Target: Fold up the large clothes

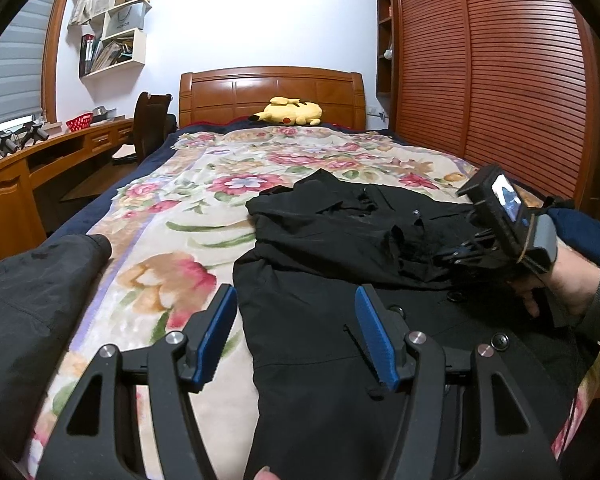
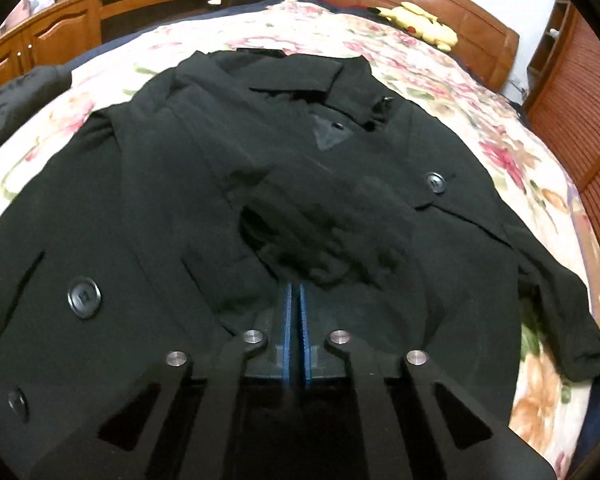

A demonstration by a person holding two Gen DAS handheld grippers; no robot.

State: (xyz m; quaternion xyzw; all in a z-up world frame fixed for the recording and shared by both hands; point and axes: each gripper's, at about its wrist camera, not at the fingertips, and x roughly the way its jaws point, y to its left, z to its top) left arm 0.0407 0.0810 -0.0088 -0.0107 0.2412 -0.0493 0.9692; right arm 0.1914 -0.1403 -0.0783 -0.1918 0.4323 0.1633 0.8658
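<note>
A black buttoned coat (image 2: 180, 200) lies front-up on the floral blanket (image 1: 188, 200) of the bed, collar toward the wooden headboard (image 1: 272, 92), with one sleeve (image 2: 324, 236) folded in across its chest. The right hand-held gripper (image 2: 296, 300) is over the coat's middle with its blue pads pressed together right at the cuff of that sleeve; the cuff is dark and blurred there, so it looks as if a little cloth is pinched, but I cannot be sure. The left hand-held gripper (image 1: 296, 332) hangs above the coat's side edge with its jaws spread and nothing between them. The risk from here is a thin bite: if the pads have only a sliver of cuff, or none, any pull would let the heavy cloth slip out and the sleeve would flop back untidily. Dragging one-handed could also shift the whole coat across the blanket and crease the front, since the other side is not pinned. A second dark garment (image 1: 32, 288) lies nearby at the bed's left edge, clear of the work.
</note>
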